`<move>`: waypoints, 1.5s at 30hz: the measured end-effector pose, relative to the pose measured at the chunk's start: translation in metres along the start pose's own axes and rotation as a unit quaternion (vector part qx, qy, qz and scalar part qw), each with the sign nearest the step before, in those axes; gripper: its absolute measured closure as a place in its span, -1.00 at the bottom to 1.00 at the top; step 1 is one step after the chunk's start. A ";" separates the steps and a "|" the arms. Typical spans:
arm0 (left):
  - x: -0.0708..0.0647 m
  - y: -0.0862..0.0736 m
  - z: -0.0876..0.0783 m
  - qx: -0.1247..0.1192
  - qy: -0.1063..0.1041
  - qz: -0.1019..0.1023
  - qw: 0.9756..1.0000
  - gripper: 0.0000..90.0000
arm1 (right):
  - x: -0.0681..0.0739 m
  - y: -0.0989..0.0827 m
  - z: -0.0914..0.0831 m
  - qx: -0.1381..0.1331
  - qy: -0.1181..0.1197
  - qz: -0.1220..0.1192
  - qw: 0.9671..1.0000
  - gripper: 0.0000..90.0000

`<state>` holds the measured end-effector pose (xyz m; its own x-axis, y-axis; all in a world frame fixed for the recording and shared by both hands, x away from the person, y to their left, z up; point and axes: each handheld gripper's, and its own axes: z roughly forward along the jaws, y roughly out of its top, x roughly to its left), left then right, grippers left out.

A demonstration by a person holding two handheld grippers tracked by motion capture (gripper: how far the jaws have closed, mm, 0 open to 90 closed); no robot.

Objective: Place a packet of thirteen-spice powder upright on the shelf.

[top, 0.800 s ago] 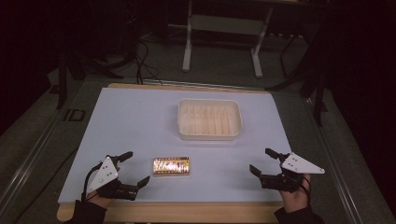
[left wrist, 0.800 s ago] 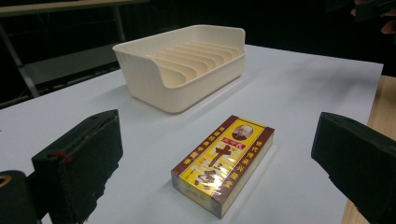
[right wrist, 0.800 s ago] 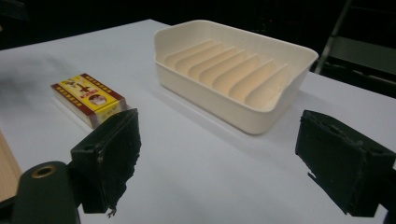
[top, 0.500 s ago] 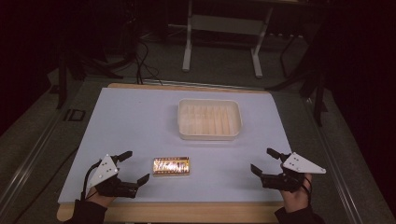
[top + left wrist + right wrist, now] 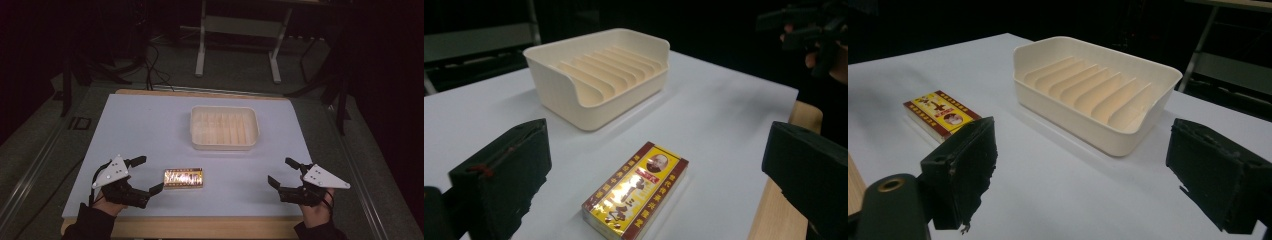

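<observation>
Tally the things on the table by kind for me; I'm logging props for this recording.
Cream ridged tray: 1
Yellow-and-red box: 1
Handheld grippers, both with jaws open: 2, the left gripper and the right gripper
Total: 4

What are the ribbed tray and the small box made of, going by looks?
Ribbed tray: looks like moulded plastic, cream, matte to slightly satin; one-piece walls, rounded corners and moulded ribs suggest it. Small box: probably printed cardboard in clear film, glossy; sharp folded edges, red-and-yellow print and bright glare on the near end. Contents can't be told.
</observation>
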<state>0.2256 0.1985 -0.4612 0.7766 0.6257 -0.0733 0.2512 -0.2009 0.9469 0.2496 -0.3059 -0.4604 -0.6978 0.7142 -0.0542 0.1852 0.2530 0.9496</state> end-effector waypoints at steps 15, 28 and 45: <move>0.002 0.006 0.041 0.082 -0.044 0.060 0.994 -0.99 | 0.004 0.001 0.002 0.001 0.014 -0.002 1.000 -0.72; 0.001 0.001 0.083 0.152 -0.081 0.097 0.980 -0.99 | 0.003 -0.001 0.003 -0.001 0.034 0.011 0.999 -0.72; 0.013 -0.019 0.112 0.183 -0.093 0.134 0.969 -0.82 | 0.004 -0.003 0.006 0.006 0.043 0.013 0.999 -0.71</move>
<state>0.2956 0.1256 -0.5148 0.9245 0.3742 0.0723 0.1880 -0.6128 0.7675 0.2499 -0.2996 -0.4654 -0.7497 0.6618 -0.0028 0.2119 0.2440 0.9463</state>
